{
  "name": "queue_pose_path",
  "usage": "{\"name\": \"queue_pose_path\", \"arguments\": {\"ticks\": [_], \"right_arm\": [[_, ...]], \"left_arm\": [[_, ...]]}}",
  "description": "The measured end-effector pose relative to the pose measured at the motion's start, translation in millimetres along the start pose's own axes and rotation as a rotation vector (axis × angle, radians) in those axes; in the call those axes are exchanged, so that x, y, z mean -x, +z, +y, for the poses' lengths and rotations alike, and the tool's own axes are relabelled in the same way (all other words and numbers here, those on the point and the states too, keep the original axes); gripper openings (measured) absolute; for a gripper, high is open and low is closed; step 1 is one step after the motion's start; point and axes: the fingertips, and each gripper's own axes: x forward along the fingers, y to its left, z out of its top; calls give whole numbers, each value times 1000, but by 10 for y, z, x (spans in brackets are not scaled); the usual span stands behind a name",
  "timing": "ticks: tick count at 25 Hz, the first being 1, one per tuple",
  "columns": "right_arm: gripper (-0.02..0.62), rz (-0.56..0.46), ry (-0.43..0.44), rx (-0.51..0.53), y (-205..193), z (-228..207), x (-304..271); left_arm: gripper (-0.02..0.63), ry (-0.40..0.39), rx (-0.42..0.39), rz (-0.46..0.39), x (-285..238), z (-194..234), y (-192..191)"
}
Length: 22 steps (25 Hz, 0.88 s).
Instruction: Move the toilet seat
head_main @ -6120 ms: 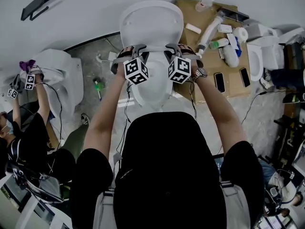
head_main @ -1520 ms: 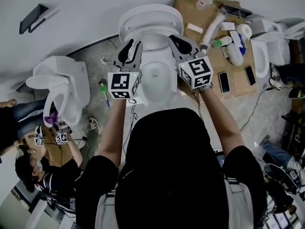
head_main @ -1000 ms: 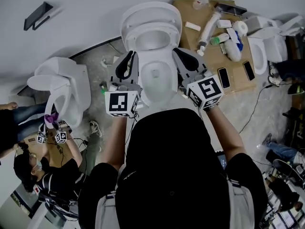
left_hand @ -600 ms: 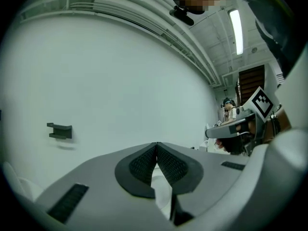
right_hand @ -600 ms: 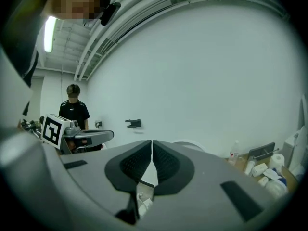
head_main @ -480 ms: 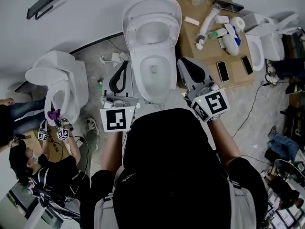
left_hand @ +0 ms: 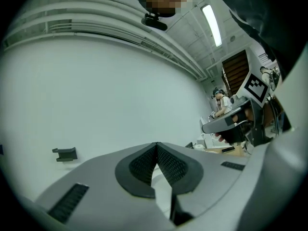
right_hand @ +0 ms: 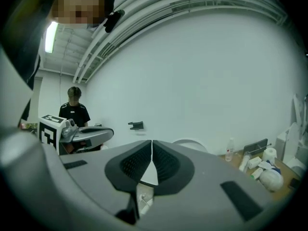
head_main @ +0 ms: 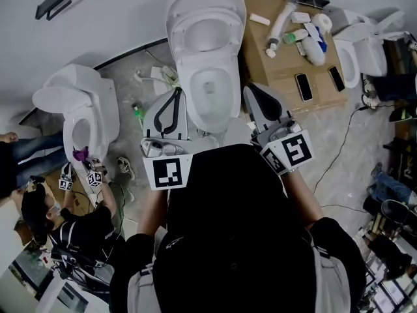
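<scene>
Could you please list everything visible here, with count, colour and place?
toilet: one, white, centre, seat raised against the wall
other toilets: two, white, far left and far right
cardboard sheet: one, brown, floor right of the centre toilet
phones: two, black, on the cardboard
bottles and tubes: several, mostly white, on the cardboard's far end
wall bracket: one, black, upper left wall
second person: one, dark shirt, lower left
left gripper: one, grey, shut, empty
right gripper: one, grey, shut, empty
</scene>
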Motion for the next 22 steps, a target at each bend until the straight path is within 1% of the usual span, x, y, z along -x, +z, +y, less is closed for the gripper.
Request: {"name": "queue_pose_path", "arguments": {"ticks": [2,4,10,13,17,22], "right_arm": [[20,-7,-3,17,-4,72,26],[17,-10,-5,24,-18,124,51],[14,-15,5,32,-31,228,123],[14,-23,11,39,-20,282,118],[14,-29,15,35,-34,327,134],[14,-31,13,49,-25,353,157]], "left_arm": [[9,-2,-42,-11,27,-32,21],[8,-4,-62,-19,53,-62,47],[8,6,-57,-30,142,-142,77],[8,12,-59,-42,186,-118,88],[9,17,-59,-36,252,-99,65],[8,21,-27,-40,284,-95,47]]}}
